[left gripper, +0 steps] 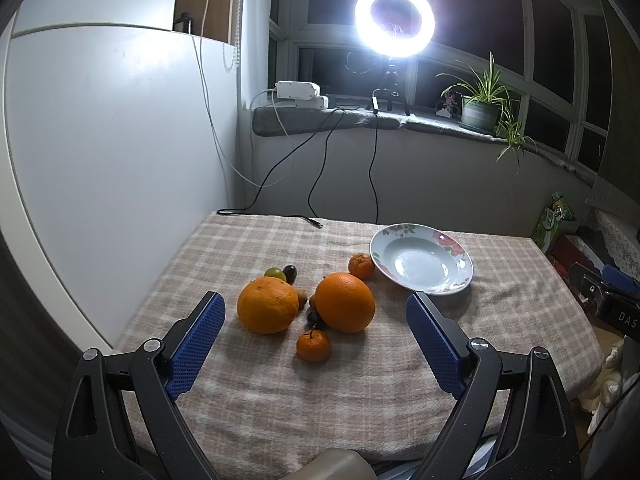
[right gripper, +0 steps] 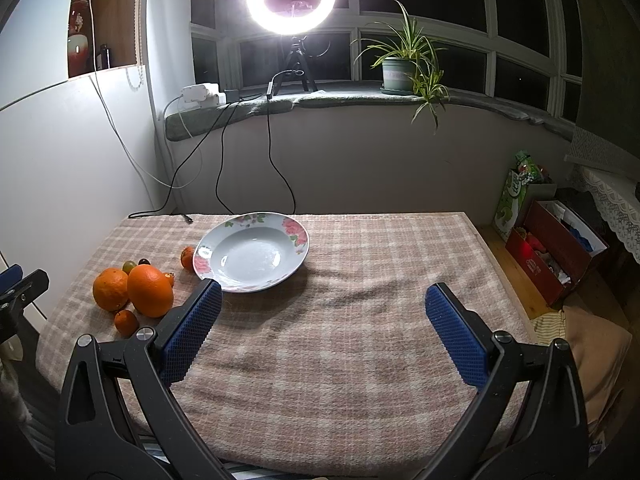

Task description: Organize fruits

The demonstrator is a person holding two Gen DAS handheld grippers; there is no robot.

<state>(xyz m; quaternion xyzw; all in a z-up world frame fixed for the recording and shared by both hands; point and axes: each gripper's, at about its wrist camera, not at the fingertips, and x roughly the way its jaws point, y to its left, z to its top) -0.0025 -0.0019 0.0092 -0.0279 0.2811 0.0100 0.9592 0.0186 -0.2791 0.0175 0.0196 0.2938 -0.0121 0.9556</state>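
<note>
On our left, the left gripper (left gripper: 316,306) hangs above the checked cloth (left gripper: 280,392), jaws spread wide and holding nothing. Beyond its fingers we see 2 large oranges, the left orange (left gripper: 267,305) and the right orange (left gripper: 345,302), with a small mandarin (left gripper: 313,345) in front of them and another mandarin (left gripper: 361,265) just beside the plate (left gripper: 460,276). Small dark and green fruits sit among them. The flowered plate holds nothing. On our right, the right gripper (right gripper: 323,300) is also spread wide over bare cloth.
</note>
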